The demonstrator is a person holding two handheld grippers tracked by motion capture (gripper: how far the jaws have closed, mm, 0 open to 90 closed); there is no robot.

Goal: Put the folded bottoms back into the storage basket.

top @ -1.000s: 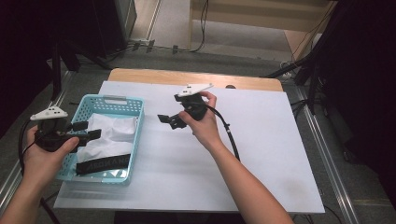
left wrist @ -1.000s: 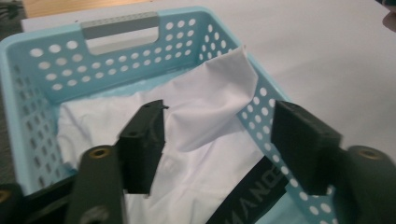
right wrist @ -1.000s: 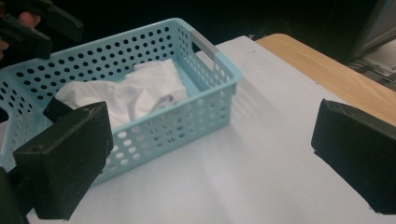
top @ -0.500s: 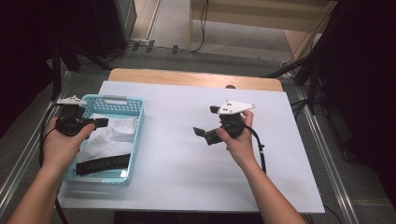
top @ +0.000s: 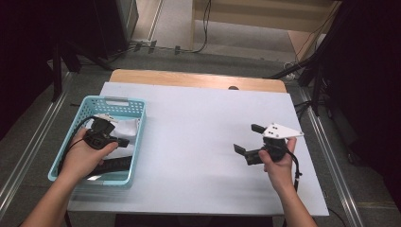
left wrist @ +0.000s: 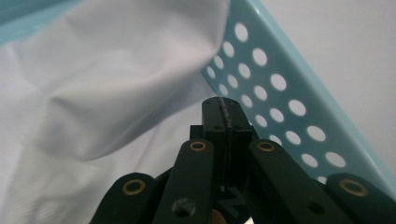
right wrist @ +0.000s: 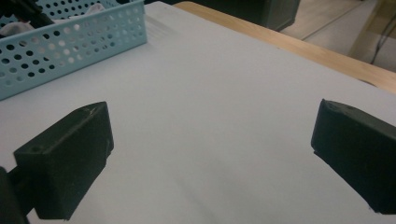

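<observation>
The left tongs (top: 124, 142) reach into the blue basket (top: 115, 101) at the left of the bench (top: 198, 123), their jaws pressed together after just closing. They sit low beside the white cloth (left wrist: 93, 93) and near the perforated wall; whether any cloth is caught between them cannot be made out. A dark strap (top: 111, 164) lies in the basket's near end, partly hidden by the hand. The right tongs (top: 247, 138) hover spread and empty over bare bench, well apart from the basket.

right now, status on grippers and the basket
Left gripper shut, down in the blue basket against white cloth. Right gripper open, empty over the table. Nothing in the way.
</observation>
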